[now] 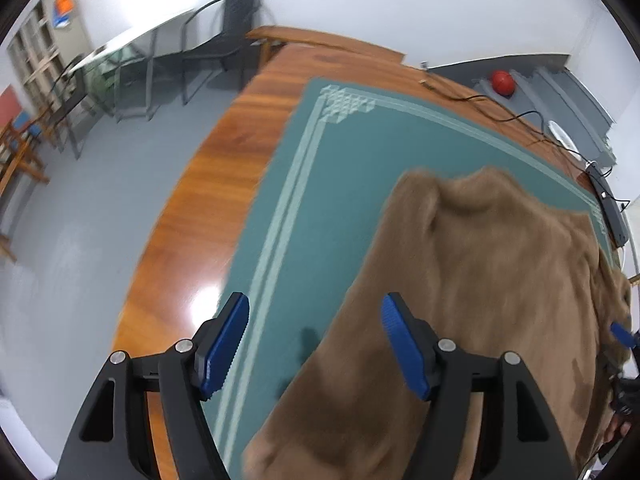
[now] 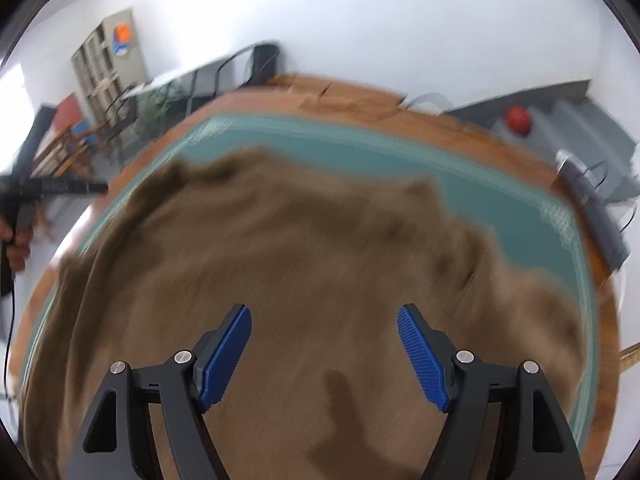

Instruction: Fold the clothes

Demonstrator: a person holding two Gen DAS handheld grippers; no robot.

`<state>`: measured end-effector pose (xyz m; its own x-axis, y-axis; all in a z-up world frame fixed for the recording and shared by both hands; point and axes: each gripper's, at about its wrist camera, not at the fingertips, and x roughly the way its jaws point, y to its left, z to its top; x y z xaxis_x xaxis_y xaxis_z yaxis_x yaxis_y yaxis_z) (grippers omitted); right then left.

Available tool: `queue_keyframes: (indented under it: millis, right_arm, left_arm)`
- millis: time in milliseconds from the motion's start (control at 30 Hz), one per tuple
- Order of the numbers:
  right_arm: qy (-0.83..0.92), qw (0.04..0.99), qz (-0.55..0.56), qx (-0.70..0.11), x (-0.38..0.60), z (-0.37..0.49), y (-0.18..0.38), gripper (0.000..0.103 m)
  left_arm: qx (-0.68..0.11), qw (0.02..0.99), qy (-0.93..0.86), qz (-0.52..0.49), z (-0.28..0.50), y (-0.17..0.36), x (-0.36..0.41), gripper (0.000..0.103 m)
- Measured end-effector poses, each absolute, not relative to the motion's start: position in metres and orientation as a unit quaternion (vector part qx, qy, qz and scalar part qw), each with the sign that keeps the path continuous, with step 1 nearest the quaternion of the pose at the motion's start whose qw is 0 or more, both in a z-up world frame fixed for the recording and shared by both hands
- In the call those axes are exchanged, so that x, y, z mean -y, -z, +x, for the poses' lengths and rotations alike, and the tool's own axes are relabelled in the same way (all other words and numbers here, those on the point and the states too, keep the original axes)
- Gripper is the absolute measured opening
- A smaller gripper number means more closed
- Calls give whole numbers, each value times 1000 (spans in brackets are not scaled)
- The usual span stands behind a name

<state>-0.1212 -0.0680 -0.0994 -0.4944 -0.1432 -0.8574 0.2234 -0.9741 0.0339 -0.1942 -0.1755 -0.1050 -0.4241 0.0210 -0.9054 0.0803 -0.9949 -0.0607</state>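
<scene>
A brown fleece garment lies spread on a green mat over a wooden table. My left gripper hovers open above the garment's left edge, one blue pad over the mat, the other over the cloth, holding nothing. In the right wrist view the same garment fills the middle, blurred by motion. My right gripper is open above the cloth with nothing between its fingers. The right gripper's blue tip shows at the far right edge of the left wrist view.
Black cables and a black device lie along the table's far right edge. A red ball sits on the grey floor beyond. Chairs and shelves stand at the back left. A hand holds the other gripper's handle at far left.
</scene>
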Motion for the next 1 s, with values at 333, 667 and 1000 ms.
queue_keyframes:
  millis: [333,667,1000]
  right_arm:
    - [832,138,536,-34,103,-36,133,78]
    - [830,110,546,-12,90,19,140,78]
    - [837,106,537,-16,89,48,139,77]
  left_arm:
    - [-113,70,806,576,-48,128,235,79]
    - [-83,13,799,596,17,159,201,79]
    - [-95,-37,796,597,21,164,175,22]
